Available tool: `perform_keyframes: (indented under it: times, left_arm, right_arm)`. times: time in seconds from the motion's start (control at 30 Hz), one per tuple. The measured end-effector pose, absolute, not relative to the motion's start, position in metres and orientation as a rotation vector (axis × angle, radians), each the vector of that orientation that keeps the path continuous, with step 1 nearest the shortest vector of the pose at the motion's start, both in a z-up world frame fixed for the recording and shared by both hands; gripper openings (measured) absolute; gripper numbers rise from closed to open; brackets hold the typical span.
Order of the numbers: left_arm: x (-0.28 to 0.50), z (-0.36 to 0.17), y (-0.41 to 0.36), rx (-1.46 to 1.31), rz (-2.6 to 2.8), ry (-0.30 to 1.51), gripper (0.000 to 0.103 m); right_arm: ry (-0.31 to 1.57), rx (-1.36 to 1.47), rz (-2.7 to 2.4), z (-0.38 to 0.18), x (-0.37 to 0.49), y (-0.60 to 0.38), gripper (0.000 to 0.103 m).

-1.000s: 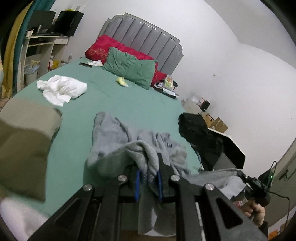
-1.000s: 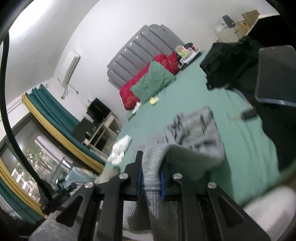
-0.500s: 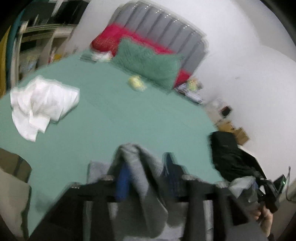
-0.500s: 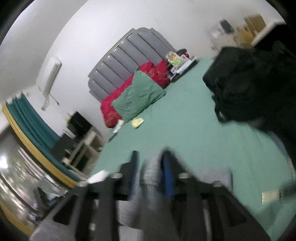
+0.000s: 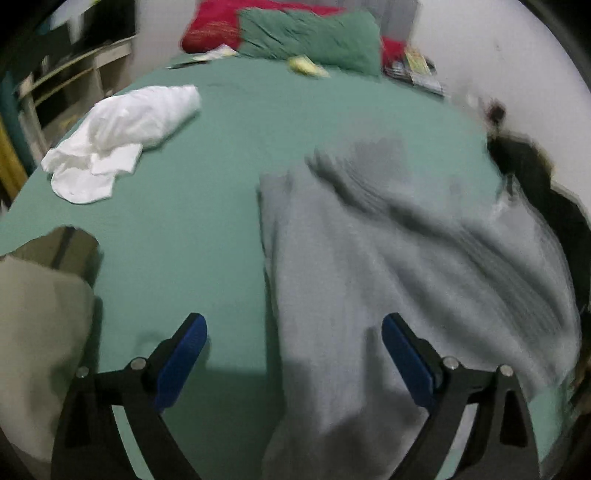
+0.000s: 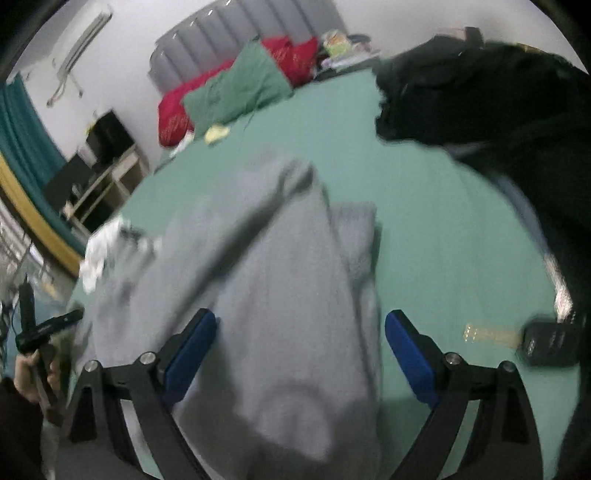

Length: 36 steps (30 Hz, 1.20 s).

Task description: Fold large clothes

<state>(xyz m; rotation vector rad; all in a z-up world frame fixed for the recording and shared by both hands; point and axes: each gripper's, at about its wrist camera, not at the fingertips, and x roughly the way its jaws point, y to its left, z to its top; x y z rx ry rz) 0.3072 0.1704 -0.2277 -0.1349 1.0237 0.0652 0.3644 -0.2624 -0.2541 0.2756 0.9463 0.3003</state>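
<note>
A large grey garment lies spread on the green bed sheet; it also shows in the right wrist view. My left gripper is open, its blue pads wide apart, over the garment's near left edge. My right gripper is open too, with the garment lying between and under its fingers. Neither gripper holds cloth. Both views are blurred by motion.
A white garment lies at the bed's left. An olive cloth pile sits at near left. Green and red pillows lie at the headboard. A black bag and a key fob are at the right.
Both grippers, shut on the bunched grey garment a second ago, swung forward over the bed and opened. The garment now lies spread out flat on the sheet.
</note>
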Motion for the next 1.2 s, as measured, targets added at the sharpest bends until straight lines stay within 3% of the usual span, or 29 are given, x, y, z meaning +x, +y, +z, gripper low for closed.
perform_keyframes:
  times: [0.03, 0.07, 0.13, 0.2, 0.3, 0.53, 0.67, 0.73, 0.77, 0.8, 0.83, 0.87, 0.9, 0.93, 1.03, 1.2]
  left_arm:
    - [0.307, -0.231, 0.166, -0.125, 0.055, 1.039, 0.093]
    - [0.304, -0.236, 0.163, -0.128, 0.041, 1.050, 0.087]
    - [0.298, -0.247, 0.161, -0.172, -0.007, 1.093, 0.024]
    - [0.288, -0.239, 0.164, -0.212, -0.004, 1.067, 0.013]
    - [0.265, -0.215, 0.167, -0.258, 0.002, 1.008, 0.011]
    - [0.179, -0.173, 0.160, -0.295, -0.017, 1.004, 0.011]
    - [0.135, -0.183, 0.164, -0.348, -0.031, 1.086, 0.012]
    - [0.127, -0.193, 0.160, -0.299, -0.015, 1.135, 0.015]
    - [0.127, -0.192, 0.162, -0.270, 0.025, 1.148, 0.017]
    - [0.130, -0.190, 0.166, -0.268, 0.041, 1.143, 0.033]
    - [0.133, -0.181, 0.174, -0.295, 0.039, 1.105, 0.057]
    - [0.136, -0.168, 0.179, -0.322, 0.034, 1.045, 0.066]
    - [0.141, -0.157, 0.181, -0.328, 0.034, 0.993, 0.077]
    - [0.150, -0.144, 0.180, -0.307, 0.027, 0.934, 0.082]
    - [0.196, -0.129, 0.168, -0.207, -0.020, 0.870, 0.082]
    - [0.267, -0.155, 0.138, -0.073, -0.126, 0.895, 0.082]
  right_arm:
    - [0.956, 0.282, 0.306, -0.262, 0.361, -0.262, 0.075]
    - [0.966, 0.326, 0.323, -0.271, 0.358, -0.265, 0.039]
    - [0.944, 0.392, 0.335, -0.271, 0.350, -0.273, 0.022]
    - [0.919, 0.395, 0.327, -0.258, 0.340, -0.279, 0.009]
    - [0.896, 0.424, 0.338, -0.236, 0.320, -0.288, 0.008]
    - [0.883, 0.485, 0.313, -0.191, 0.243, -0.328, 0.007]
    - [0.991, 0.429, 0.308, -0.208, 0.211, -0.336, 0.008]
    - [1.075, 0.411, 0.318, -0.224, 0.209, -0.337, 0.012]
    - [1.121, 0.415, 0.311, -0.231, 0.212, -0.338, 0.021]
    - [1.126, 0.405, 0.288, -0.230, 0.216, -0.339, 0.038]
    - [1.098, 0.362, 0.260, -0.222, 0.220, -0.338, 0.050]
    - [1.050, 0.322, 0.247, -0.211, 0.226, -0.337, 0.072]
    - [1.003, 0.299, 0.251, -0.200, 0.232, -0.335, 0.079]
    - [0.955, 0.282, 0.272, -0.187, 0.241, -0.333, 0.079]
    - [0.879, 0.225, 0.374, -0.165, 0.279, -0.314, 0.079]
    - [0.918, 0.197, 0.486, -0.189, 0.354, -0.282, 0.079]
